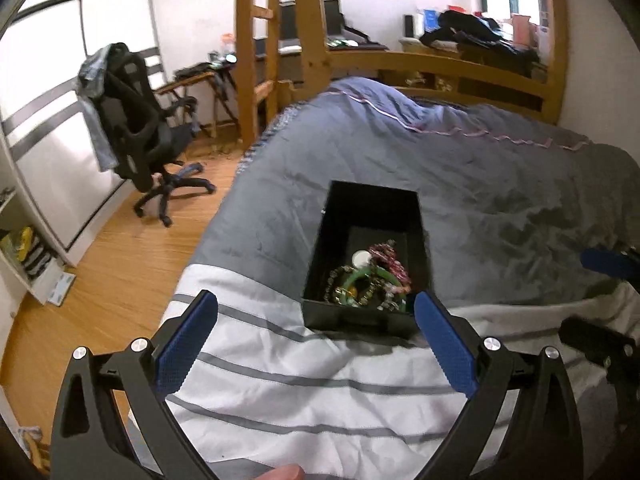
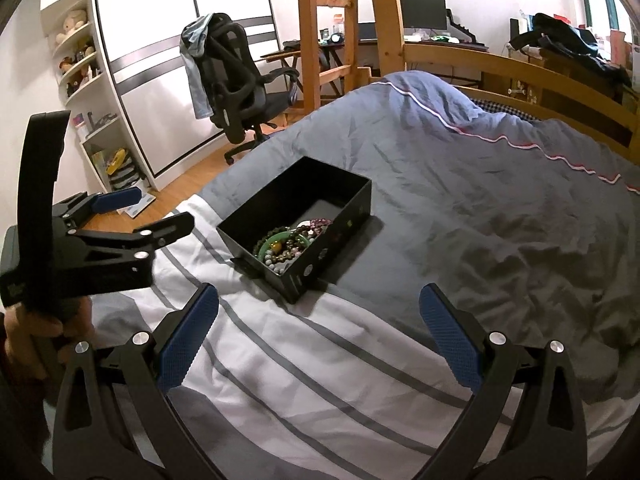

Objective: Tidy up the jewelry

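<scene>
From the left wrist view, the left hand-held gripper (image 1: 316, 312) is spread wide and empty just short of the black box (image 1: 370, 216), which sits on the bed's grey duvet (image 1: 500, 184) with the jewelry (image 1: 370, 278) heaped at its near end. From the right wrist view, the right hand-held gripper (image 2: 319, 304) is likewise wide and empty above the striped white sheet (image 2: 320, 380), the box lying ahead and slightly left.

Box on the bed, jewelry inside.
I see the box (image 2: 296, 236) on the bed (image 2: 460, 208), the jewelry (image 2: 292, 244) piled at its near end, and 1 chair (image 2: 236, 84) behind it, off the bed.
</scene>
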A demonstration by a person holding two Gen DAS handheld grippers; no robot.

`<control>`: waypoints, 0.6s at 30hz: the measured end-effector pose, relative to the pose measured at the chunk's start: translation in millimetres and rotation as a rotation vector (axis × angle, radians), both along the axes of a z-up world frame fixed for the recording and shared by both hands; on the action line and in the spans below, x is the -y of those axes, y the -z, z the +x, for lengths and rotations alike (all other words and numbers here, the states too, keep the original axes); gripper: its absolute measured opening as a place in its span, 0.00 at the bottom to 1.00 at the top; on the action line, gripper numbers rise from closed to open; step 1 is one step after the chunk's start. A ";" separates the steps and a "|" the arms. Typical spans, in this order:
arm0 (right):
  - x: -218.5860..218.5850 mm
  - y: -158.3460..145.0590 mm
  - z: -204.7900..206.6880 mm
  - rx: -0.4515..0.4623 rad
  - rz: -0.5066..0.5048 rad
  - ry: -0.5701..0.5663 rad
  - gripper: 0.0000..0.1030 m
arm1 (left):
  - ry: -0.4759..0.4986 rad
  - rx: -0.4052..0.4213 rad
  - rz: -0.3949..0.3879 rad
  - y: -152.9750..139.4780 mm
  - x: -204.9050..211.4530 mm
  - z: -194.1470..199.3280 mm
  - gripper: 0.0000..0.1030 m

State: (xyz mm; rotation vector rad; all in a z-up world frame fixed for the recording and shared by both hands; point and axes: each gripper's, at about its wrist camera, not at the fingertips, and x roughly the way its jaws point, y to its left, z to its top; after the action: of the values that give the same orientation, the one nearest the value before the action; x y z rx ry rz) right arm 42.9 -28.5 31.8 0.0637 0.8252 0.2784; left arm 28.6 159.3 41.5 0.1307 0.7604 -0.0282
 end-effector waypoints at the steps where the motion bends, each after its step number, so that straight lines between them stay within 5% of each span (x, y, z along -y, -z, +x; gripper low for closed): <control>1: 2.2 -0.4 -0.2 0.001 0.007 0.002 0.96 | 0.008 -0.006 0.006 -0.8 -0.1 -0.2 0.94; 6: 8.4 -2.7 -0.5 0.009 0.041 0.012 0.96 | 0.090 -0.023 0.064 -0.5 5.7 -7.1 0.94; 18: 7.1 -8.9 -4.0 0.028 0.007 0.004 0.96 | 0.025 -0.019 0.066 4.7 2.7 -9.4 0.94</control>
State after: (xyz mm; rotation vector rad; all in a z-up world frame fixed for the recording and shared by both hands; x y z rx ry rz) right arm 38.9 -35.6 40.8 0.0682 0.7959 0.2780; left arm 19.2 156.6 36.7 0.2031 0.7790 -0.0284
